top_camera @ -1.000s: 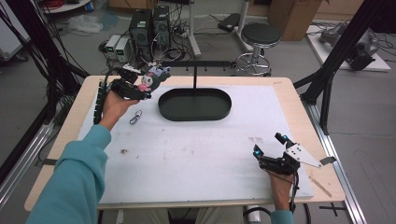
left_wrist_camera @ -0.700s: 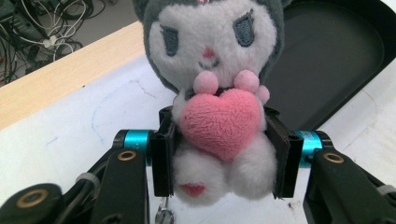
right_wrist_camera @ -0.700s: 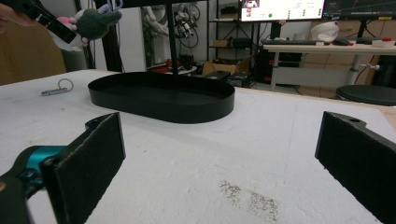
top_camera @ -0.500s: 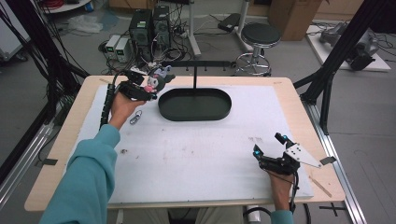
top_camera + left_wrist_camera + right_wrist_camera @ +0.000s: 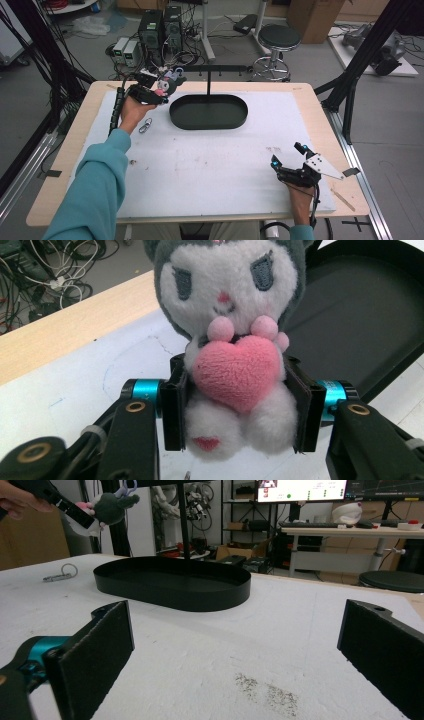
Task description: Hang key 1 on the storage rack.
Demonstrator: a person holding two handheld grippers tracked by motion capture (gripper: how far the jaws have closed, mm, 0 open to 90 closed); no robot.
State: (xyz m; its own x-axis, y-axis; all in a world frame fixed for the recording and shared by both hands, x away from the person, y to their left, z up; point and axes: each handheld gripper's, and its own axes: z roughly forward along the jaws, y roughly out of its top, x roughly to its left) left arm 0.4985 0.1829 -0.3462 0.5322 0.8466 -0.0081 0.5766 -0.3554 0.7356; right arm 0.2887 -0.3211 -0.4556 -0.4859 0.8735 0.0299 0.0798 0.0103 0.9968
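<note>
Black tray (image 5: 208, 111) beside held plush toy (image 5: 235, 355); metal clip (image 5: 145, 125) nearby

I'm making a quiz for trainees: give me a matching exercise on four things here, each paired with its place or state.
Things:
1. plush toy
2. oval tray
3. metal clip
4. right gripper

States:
A. open, near the table's front edge
B. black, beneath a stand with a crossbar
C. clamped in the left gripper
D. lying loose on the white mat

Pairs: 1-C, 2-B, 3-D, 4-A
</note>
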